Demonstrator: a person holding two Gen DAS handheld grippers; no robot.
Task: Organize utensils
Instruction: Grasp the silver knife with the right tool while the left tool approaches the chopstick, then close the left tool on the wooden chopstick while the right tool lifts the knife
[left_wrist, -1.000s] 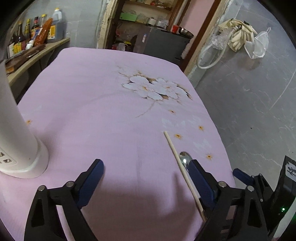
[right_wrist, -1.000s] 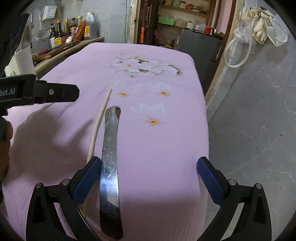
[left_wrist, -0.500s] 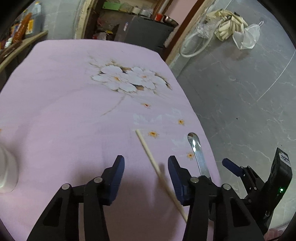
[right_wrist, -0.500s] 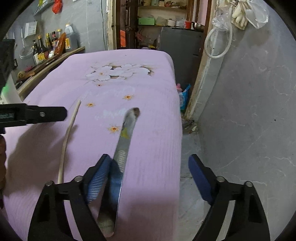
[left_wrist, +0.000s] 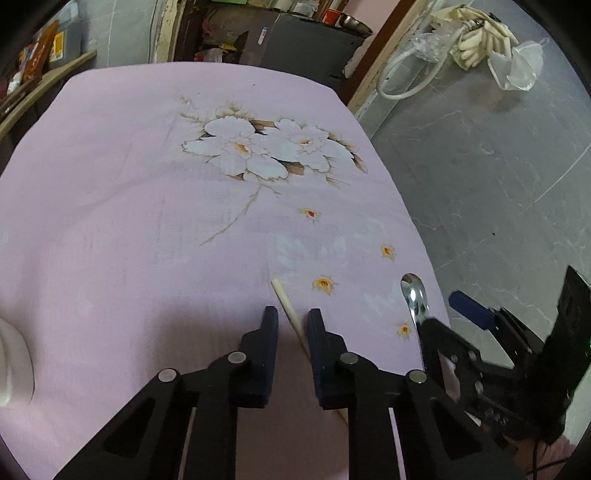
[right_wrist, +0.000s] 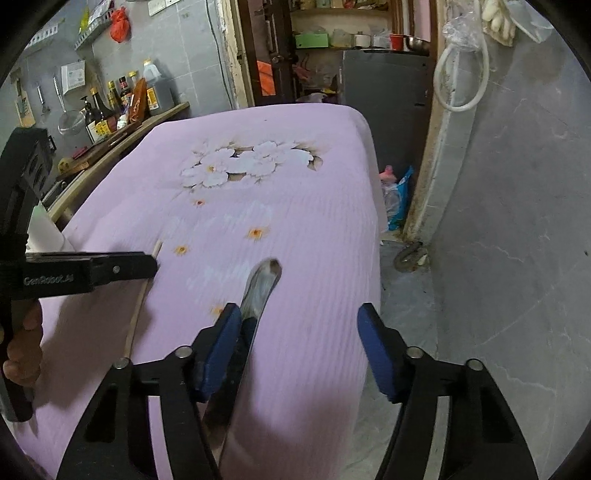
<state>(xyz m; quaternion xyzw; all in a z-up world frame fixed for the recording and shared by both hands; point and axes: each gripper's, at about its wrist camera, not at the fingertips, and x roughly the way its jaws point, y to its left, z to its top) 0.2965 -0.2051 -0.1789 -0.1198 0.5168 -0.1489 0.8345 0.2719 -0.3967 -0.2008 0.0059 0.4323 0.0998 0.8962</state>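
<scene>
Jaws of left gripper (left_wrist: 291, 319) closing, chopstick (left_wrist: 286, 301) apparently between.

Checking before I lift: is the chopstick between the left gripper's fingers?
Yes, the chopstick lies between the left gripper fingers.

Pink floral table (left_wrist: 110, 206) w/ chopstick (left_wrist: 284, 299), spoon (left_wrist: 413, 291).

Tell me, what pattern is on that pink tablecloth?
White flowers with orange centres on the tablecloth; clearest in the left wrist view.
</scene>
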